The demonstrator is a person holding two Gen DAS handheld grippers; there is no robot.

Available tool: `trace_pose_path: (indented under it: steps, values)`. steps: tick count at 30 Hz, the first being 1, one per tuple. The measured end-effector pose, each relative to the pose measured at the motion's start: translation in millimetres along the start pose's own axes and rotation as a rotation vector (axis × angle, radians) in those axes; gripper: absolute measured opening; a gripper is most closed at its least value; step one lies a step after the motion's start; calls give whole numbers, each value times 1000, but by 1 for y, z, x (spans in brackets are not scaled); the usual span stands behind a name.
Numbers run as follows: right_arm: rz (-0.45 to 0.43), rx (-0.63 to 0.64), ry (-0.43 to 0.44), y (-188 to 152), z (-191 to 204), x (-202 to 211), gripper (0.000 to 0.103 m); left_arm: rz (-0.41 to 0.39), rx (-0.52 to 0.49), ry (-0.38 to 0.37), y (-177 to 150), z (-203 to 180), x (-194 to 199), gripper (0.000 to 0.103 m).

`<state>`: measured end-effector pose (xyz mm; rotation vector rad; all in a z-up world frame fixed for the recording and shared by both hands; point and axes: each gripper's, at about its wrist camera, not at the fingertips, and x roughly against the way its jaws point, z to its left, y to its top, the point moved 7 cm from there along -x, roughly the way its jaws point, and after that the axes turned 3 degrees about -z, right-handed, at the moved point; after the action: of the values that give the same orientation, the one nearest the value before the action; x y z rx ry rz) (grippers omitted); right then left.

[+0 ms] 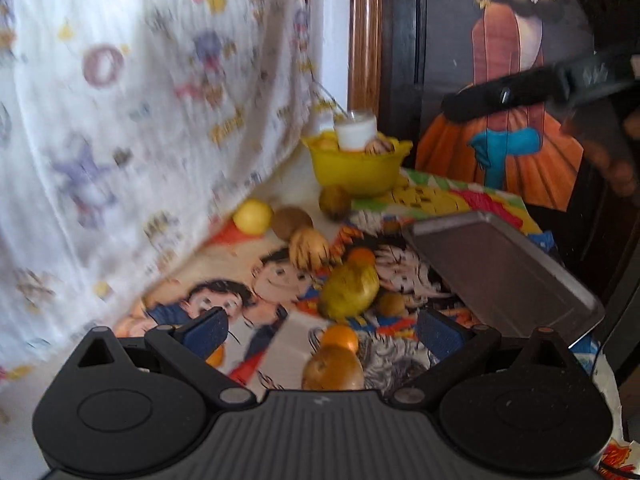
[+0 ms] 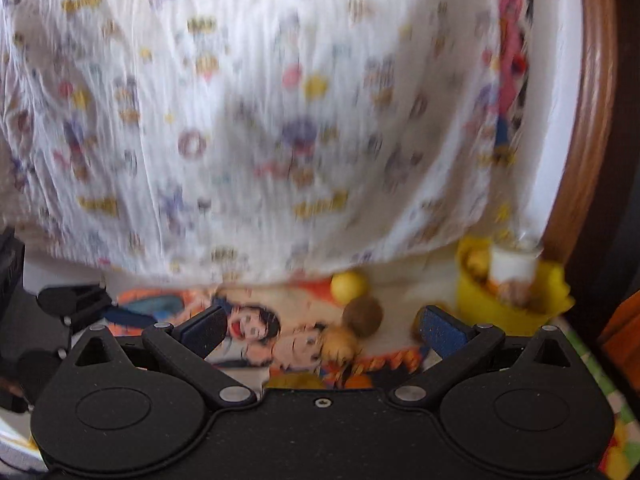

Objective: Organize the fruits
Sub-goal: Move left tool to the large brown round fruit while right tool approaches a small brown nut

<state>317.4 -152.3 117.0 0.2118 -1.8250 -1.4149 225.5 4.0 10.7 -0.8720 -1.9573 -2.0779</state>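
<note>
Several loose fruits lie on a cartoon-print cloth (image 1: 248, 280): a yellow-green pear (image 1: 349, 288), an orange (image 1: 339, 338), a brownish apple (image 1: 333, 369), a yellow lemon (image 1: 253, 216) and a kiwi (image 1: 291, 222). A grey metal tray (image 1: 500, 276) lies to the right of them, bare. My left gripper (image 1: 322, 330) hangs open above the orange and apple, holding nothing. My right gripper (image 2: 320, 326) is open too, low over the cloth, with the kiwi (image 2: 363, 316) and lemon (image 2: 349, 286) ahead of it. The right gripper (image 1: 520, 94) also shows at the upper right of the left wrist view.
A yellow bowl (image 1: 356, 172) at the back holds a white cup (image 1: 355, 130) and some fruit. A patterned white curtain (image 1: 140, 100) hangs close along the left and back. A wooden frame (image 1: 364, 32) and a dark picture panel (image 1: 500, 80) stand behind the table.
</note>
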Motion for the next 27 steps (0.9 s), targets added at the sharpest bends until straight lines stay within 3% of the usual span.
trace_pose_path:
  steps: [6, 12, 27]
  values:
    - [106, -41, 51, -57, -18, -45, 100, 68, 33, -12, -19, -3, -29, 103]
    - [195, -101, 102, -96, -27, -77, 90, 95, 61, 46, -32, -1, -50, 101]
    - [265, -77, 184, -131, -15, -110, 53, 173, 109, 23, -48, 3, -71, 81]
